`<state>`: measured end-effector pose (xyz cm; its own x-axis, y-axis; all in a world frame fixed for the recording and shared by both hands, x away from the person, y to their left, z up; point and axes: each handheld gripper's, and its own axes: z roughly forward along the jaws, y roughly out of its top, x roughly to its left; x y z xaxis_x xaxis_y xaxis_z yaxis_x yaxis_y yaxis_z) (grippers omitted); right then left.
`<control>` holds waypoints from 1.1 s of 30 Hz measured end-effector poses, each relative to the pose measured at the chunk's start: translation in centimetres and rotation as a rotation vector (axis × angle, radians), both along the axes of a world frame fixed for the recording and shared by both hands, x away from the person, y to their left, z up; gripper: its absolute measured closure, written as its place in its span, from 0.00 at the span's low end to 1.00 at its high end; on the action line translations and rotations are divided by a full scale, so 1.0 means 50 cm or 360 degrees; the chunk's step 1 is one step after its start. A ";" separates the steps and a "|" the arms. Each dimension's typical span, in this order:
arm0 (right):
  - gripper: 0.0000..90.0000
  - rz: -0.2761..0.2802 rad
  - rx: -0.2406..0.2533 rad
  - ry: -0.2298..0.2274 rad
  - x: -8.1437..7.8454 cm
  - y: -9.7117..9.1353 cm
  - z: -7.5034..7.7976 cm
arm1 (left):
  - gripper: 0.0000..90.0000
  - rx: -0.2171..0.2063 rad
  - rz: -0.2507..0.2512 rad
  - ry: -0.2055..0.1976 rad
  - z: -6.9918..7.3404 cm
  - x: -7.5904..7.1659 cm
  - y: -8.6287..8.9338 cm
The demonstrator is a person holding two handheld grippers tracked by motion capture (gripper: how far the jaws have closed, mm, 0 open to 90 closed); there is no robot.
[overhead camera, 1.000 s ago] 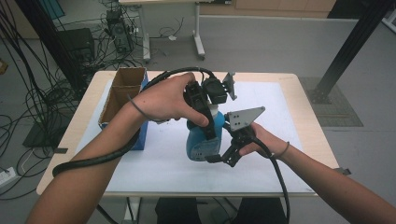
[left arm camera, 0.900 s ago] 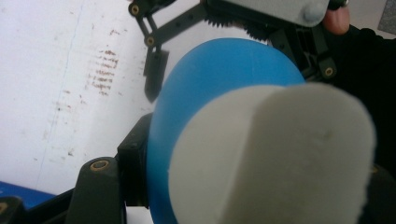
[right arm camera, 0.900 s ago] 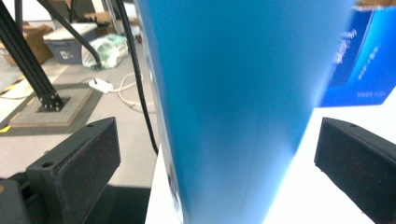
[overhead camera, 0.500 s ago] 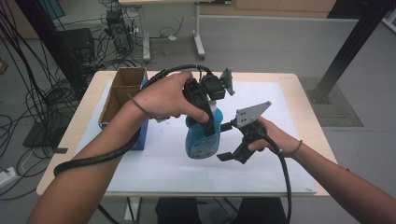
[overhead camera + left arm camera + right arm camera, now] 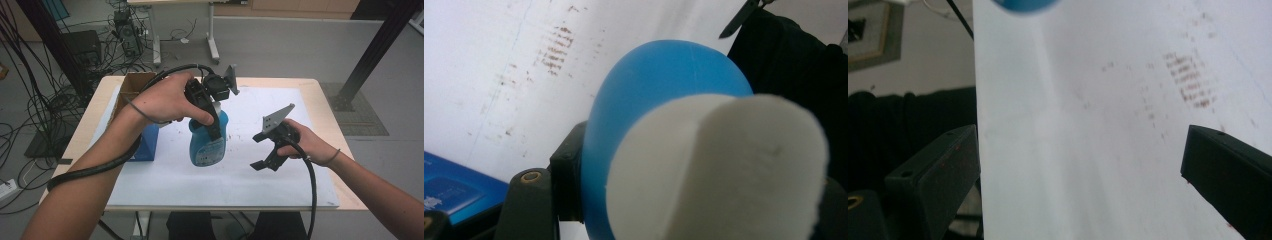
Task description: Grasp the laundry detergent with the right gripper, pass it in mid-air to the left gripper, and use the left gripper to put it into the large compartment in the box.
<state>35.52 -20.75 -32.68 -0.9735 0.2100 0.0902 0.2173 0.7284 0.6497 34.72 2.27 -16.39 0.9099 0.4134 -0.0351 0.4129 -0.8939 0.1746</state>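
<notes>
We have the blue bottle (image 5: 207, 142) up off the white mat (image 5: 280, 185), so the pick-up looks done. Our left gripper (image 5: 212, 125) is squeezed tight on its neck, just under the white cap (image 5: 724, 170). Our right gripper (image 5: 265, 150) hangs beside the bottle, not touching it, with its jaws wide and nothing between them. We think putting the bottle somewhere is what is left, maybe in the box (image 5: 131, 92)

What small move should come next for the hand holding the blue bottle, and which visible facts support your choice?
Probably lower the blue bottle gently onto the white sheet before letting go. The left gripper is shut on the bottle near its white cap, gripping it from above, while the right gripper stands open and apart from it to the side, so nothing else supports the bottle.
</notes>
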 end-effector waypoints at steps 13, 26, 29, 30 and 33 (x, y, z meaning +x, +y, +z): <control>0.03 -0.0149 -0.0430 0.0006 0.013 -0.053 -0.015 | 0.41 -0.0020 0.0229 -0.0047 0.041 0.025 0.076; 0.04 -0.0212 -0.0508 0.0039 0.017 -0.072 -0.019 | 0.41 0.0003 0.0473 -0.0083 0.081 0.049 0.143; 0.04 -0.0223 -0.0520 0.0038 0.018 -0.076 -0.019 | 0.41 0.0000 0.0549 -0.0105 0.105 0.053 0.163; 0.04 -0.0223 -0.0520 0.0038 0.018 -0.076 -0.019 | 0.41 0.0000 0.0549 -0.0105 0.105 0.053 0.163; 0.04 -0.0235 -0.0526 0.0041 0.018 -0.079 -0.019 | 0.41 -0.0016 0.0629 -0.0138 0.131 0.058 0.184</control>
<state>36.44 -24.70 -33.64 -0.9289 0.3700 0.0180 0.3490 0.8579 0.3771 37.63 11.49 -9.85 0.6805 0.7322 0.0289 0.7080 -0.6671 0.2316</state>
